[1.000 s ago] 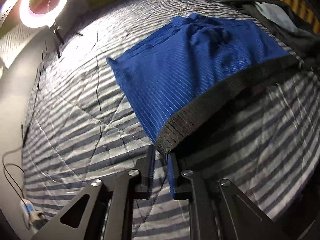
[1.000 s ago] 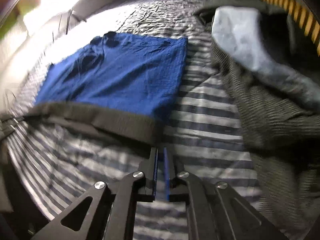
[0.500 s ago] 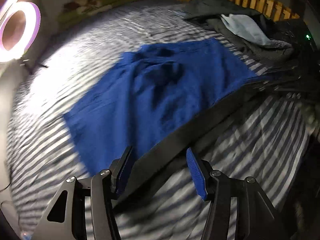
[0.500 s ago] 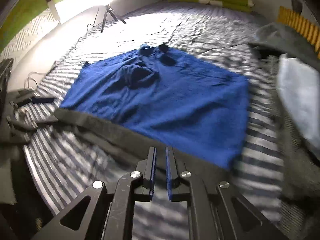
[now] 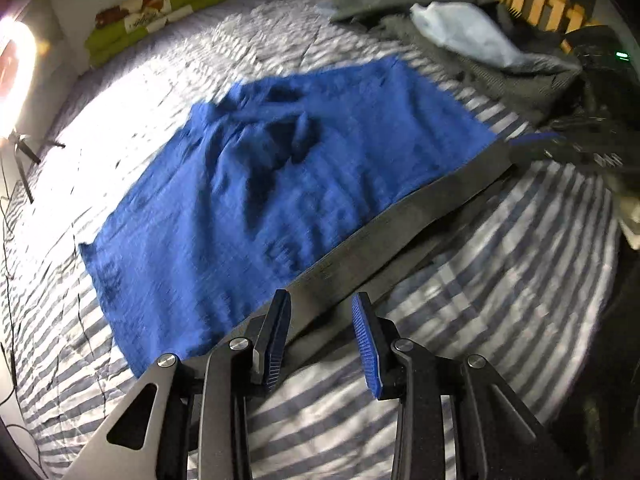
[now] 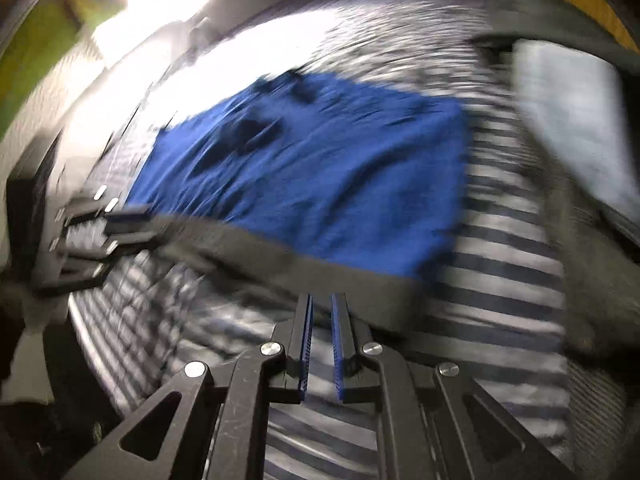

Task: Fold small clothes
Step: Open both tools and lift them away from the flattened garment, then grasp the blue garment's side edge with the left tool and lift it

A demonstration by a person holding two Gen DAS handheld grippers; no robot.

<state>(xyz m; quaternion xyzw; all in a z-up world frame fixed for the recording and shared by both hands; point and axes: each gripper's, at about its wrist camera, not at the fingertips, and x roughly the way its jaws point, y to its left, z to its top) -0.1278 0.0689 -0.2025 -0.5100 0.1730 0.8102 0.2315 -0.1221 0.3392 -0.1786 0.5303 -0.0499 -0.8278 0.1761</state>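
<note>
Striped grey-and-white bedding [image 5: 500, 280] covers a bed lit by a ring light [image 5: 16, 80], with a heap of grey clothes [image 5: 480, 48] by the yellow slatted rail. Spread flat on it lies a pair of blue shorts [image 5: 280, 168] with a dark grey waistband [image 5: 400, 232]: light, limp knit that will sag and crease, best taken at the firmer waistband corners. The left gripper [image 5: 320, 336] hangs over the waistband, jaws closing, band between them but not pinched. The right gripper [image 6: 320, 344], jaws nearly together and empty, sits just short of the band's other end.
</note>
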